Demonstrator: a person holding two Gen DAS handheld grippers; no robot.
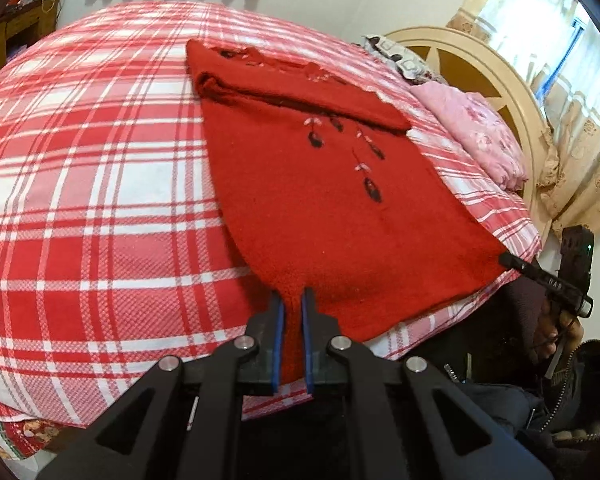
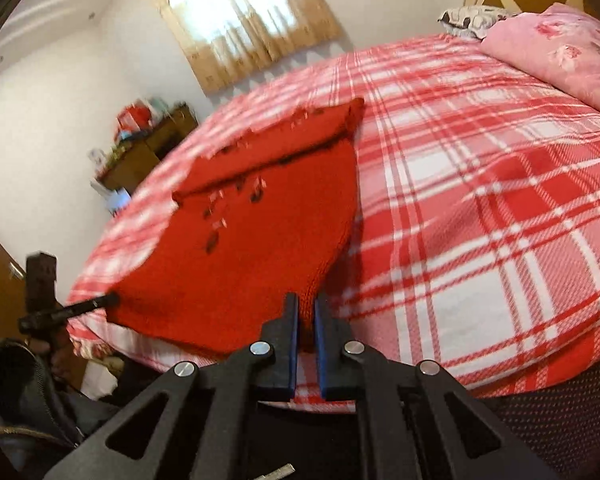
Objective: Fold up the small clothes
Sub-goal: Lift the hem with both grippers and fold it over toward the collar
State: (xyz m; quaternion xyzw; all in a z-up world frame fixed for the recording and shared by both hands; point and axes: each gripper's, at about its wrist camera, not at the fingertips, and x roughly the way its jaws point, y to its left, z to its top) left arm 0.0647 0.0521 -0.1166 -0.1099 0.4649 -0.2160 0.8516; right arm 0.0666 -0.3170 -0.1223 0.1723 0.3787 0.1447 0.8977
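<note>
A red knitted sweater (image 1: 320,200) with dark embroidered flowers lies on the red-and-white plaid bed (image 1: 80,160), its sleeves folded across the chest. My left gripper (image 1: 293,300) is shut on one corner of the near hem, red knit pinched between the blue pads. In the right wrist view my right gripper (image 2: 307,304) is shut on the other hem corner of the sweater (image 2: 252,248). Each gripper shows in the other's view: the right gripper (image 1: 504,258) at the right hem corner, the left gripper (image 2: 112,300) at the left one. The hem is stretched between them at the bed's near edge.
A pink floral quilt (image 1: 476,136) and a patterned pillow (image 1: 404,60) lie by the cream headboard (image 1: 472,40). A wooden cabinet (image 2: 152,148) with clutter stands by the far wall under a curtained window (image 2: 244,12). A person's hand (image 1: 556,328) holds the right gripper's handle.
</note>
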